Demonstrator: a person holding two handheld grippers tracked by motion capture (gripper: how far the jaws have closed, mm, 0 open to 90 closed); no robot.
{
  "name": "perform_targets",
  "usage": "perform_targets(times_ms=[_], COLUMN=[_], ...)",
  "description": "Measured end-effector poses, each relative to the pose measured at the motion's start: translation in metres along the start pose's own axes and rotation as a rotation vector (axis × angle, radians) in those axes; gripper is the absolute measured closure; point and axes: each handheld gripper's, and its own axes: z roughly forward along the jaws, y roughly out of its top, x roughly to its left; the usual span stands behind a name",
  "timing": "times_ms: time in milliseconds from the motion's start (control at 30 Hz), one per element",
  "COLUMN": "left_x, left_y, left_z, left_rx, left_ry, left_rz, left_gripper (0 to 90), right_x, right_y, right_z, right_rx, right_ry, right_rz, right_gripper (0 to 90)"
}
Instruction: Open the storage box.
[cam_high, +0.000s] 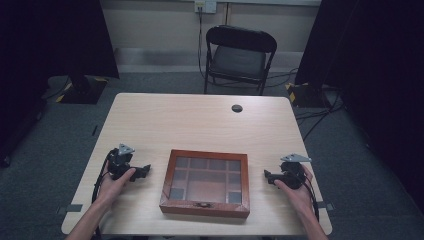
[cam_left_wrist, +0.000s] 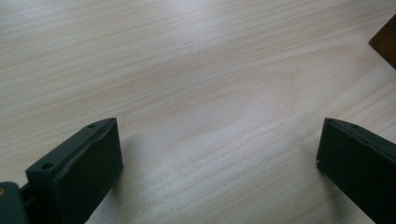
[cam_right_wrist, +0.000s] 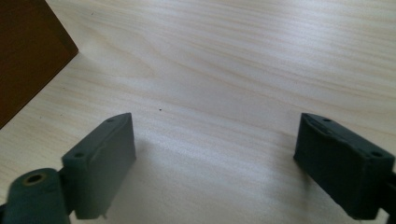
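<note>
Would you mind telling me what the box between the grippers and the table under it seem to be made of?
The box looks like reddish-brown varnished wood, with a clear lid pane, glass or plastic, since compartments show through it. The table looks like pale wood or wood-look laminate: fine grain lines, soft sheen.

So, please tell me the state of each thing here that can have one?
Box: lid shut, flat on the table, clasp toward the person.
Left gripper: open, nothing between the jaws, beside the box.
Right gripper: open, nothing between the jaws, beside the box.
Chair: unfolded, behind the table.
</note>
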Motion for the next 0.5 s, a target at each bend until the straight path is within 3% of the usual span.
perform_targets(times_ms=[233,267,300,400,500], left_x=[0.0,0.0,0.0,0.0,0.001], left_y=[0.0,0.0,0.0,0.0,0.0], left_z=[0.0,0.0,0.0,0.0,0.0], left_rx=[0.0,-0.001,-0.001,0.0,0.0], left_ry=[-0.001,-0.001,-0.001,0.0,0.0], left_rz=[0.002,0.001,0.001,0.001,0.007], left_gripper=[0.0,0.0,0.0,0.0,0.0], right_x=[0.003,0.005,0.005,0.01,0.02], right_y=[0.003,0.006,0.006,0.013,0.019], right_z=[-0.004,-0.008,-0.008,-0.018,-0.026], right_rx=[0.014,0.004,0.004,-0.042,-0.054], right_ry=[0.052,0.086,0.086,0.158,0.217], right_rz=[0.016,0.024,0.024,0.026,0.011], right_gripper=[21.7,26.7,26.7,33.6,39.1])
